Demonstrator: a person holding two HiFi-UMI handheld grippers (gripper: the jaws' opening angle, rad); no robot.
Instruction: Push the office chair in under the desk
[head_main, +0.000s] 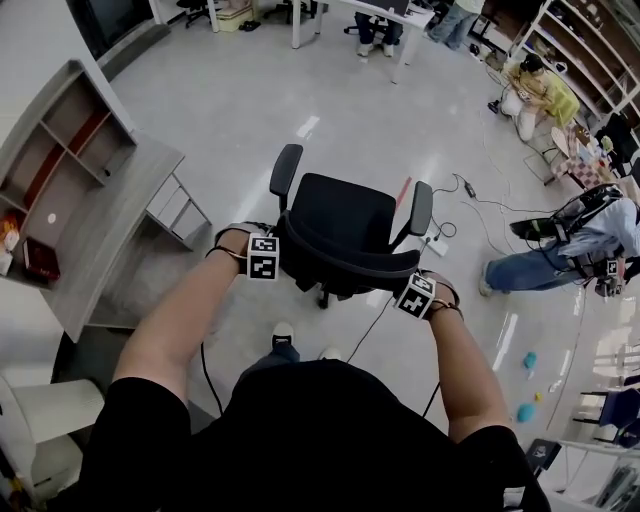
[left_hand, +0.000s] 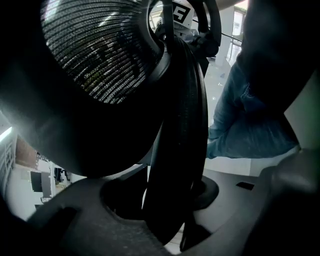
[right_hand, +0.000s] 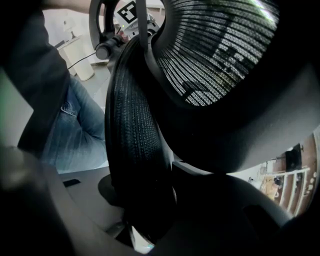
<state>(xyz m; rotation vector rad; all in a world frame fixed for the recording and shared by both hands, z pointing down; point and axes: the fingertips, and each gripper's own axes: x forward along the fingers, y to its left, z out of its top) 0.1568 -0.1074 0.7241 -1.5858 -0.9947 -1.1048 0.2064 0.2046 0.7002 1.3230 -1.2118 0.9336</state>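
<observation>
A black mesh office chair (head_main: 345, 222) stands on the floor in the head view, its seat facing away from me and the grey desk (head_main: 112, 232) off to its left. My left gripper (head_main: 268, 264) is shut on the left end of the backrest's top rim (head_main: 340, 265). At the rim's right end my right gripper (head_main: 416, 298) is shut too. In the left gripper view the dark rim (left_hand: 181, 125) runs between the jaws of the left gripper (left_hand: 170, 200). The right gripper view shows the ribbed rim (right_hand: 132, 135) clamped in the right gripper (right_hand: 145, 200).
A shelf unit (head_main: 60, 150) sits on the desk. Cables and a power strip (head_main: 470, 200) lie on the floor right of the chair. A person (head_main: 560, 250) sits at the right, others at a white table (head_main: 370, 15) farther back. A white bin (head_main: 40, 420) stands at lower left.
</observation>
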